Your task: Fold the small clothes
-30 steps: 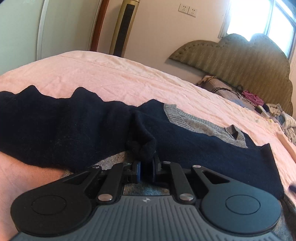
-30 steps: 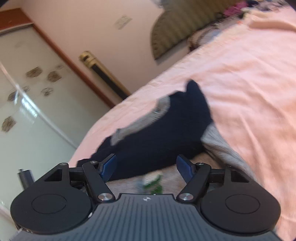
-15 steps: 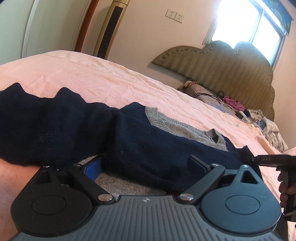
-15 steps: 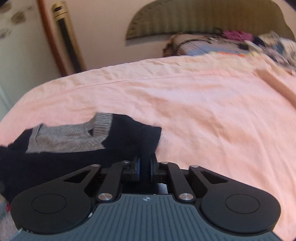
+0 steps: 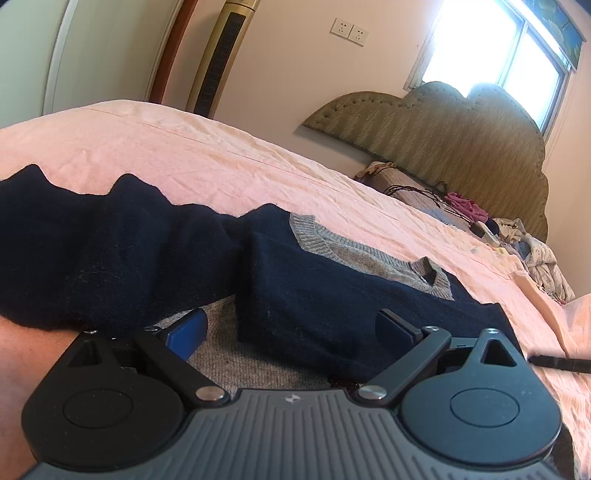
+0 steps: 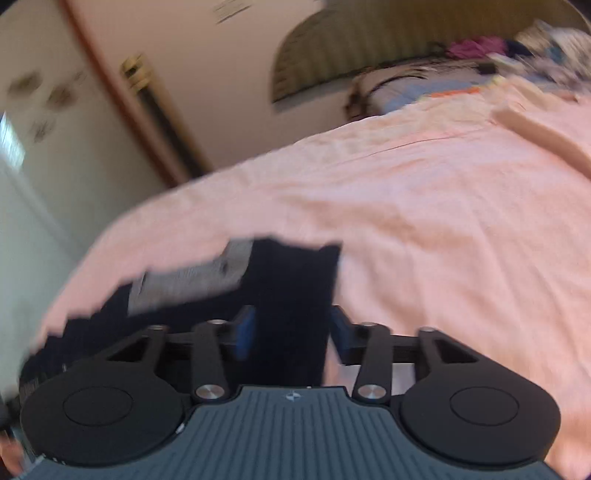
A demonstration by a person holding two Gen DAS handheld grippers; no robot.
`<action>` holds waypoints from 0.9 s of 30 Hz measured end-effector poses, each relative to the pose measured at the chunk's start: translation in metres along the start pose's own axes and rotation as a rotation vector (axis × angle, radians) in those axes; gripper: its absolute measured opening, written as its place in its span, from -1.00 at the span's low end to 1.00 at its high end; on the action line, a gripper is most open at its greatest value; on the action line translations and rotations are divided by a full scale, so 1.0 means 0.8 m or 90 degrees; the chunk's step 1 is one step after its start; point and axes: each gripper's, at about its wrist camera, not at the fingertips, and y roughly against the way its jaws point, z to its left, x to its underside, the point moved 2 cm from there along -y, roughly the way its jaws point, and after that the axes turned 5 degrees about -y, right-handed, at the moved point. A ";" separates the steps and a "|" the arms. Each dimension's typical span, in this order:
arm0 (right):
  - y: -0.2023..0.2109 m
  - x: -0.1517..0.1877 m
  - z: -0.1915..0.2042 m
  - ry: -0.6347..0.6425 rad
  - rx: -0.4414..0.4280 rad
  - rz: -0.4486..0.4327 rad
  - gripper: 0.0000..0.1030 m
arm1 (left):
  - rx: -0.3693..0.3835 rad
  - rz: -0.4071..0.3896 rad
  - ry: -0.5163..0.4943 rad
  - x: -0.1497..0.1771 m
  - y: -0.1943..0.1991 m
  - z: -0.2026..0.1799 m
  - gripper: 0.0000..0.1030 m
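On the pink bedsheet (image 5: pixel 258 155), both grippers — left gripper (image 5: pixel 291 328), right gripper (image 6: pixel 291 328) — gape around the navy sweater (image 5: pixel 332 295).

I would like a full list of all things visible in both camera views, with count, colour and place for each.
sweater: one, navy with grey collar, lying on the bed, sleeve folded over.
bed sheet: one, pink, under the sweater.
headboard: one, olive, at the far end of the bed.
pile of clothes: one, mixed colours, near the headboard.
tower fan: one, gold, by the wall.
wall sockets: two, white, on the wall.
window: one, bright, above the headboard.
left gripper: one, black, open over the sweater.
right gripper: one, black, fingers apart around a navy fold.
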 end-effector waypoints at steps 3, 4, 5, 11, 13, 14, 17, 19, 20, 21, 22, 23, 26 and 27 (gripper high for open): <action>0.011 0.046 0.050 0.255 0.108 0.008 -0.01 | 0.000 0.000 -0.001 0.000 0.000 0.000 0.91; 0.010 0.063 0.061 0.333 0.134 0.012 -0.03 | -0.001 0.000 -0.001 0.000 0.001 0.000 0.91; 0.010 0.079 0.071 0.401 0.158 0.006 -0.02 | -0.001 0.000 -0.001 0.000 0.001 -0.001 0.91; -0.024 0.068 0.089 0.471 0.231 -0.051 0.02 | -0.004 0.001 -0.005 0.000 0.001 -0.001 0.91; -0.042 0.067 0.091 0.514 0.275 -0.077 0.03 | -0.005 0.001 -0.006 0.000 0.001 -0.001 0.91; -0.049 0.067 0.090 0.541 0.312 -0.083 0.03 | -0.004 0.001 -0.005 0.000 0.001 0.000 0.91; -0.047 0.058 0.076 0.555 0.341 -0.087 0.07 | -0.003 0.001 -0.003 0.000 0.001 -0.001 0.91; -0.040 0.048 0.059 0.508 0.346 -0.086 0.13 | -0.001 0.000 0.000 -0.001 0.001 0.000 0.91; -0.039 0.048 0.052 0.498 0.350 -0.083 0.14 | 0.000 0.000 0.001 -0.001 0.001 0.001 0.92; -0.037 0.047 0.045 0.485 0.352 -0.082 0.15 | 0.002 0.000 0.001 -0.001 0.001 0.001 0.92; -0.035 0.045 0.040 0.470 0.354 -0.084 0.21 | 0.002 0.000 0.002 -0.001 0.001 0.002 0.92; -0.033 0.043 0.037 0.443 0.350 -0.086 0.22 | 0.002 0.000 0.002 -0.001 0.001 0.002 0.92; -0.027 0.033 0.029 0.378 0.334 -0.091 0.26 | 0.002 0.000 0.002 -0.001 0.001 0.002 0.92; -0.027 0.026 0.019 0.315 0.310 -0.086 0.27 | 0.002 0.000 0.002 -0.001 0.001 0.002 0.92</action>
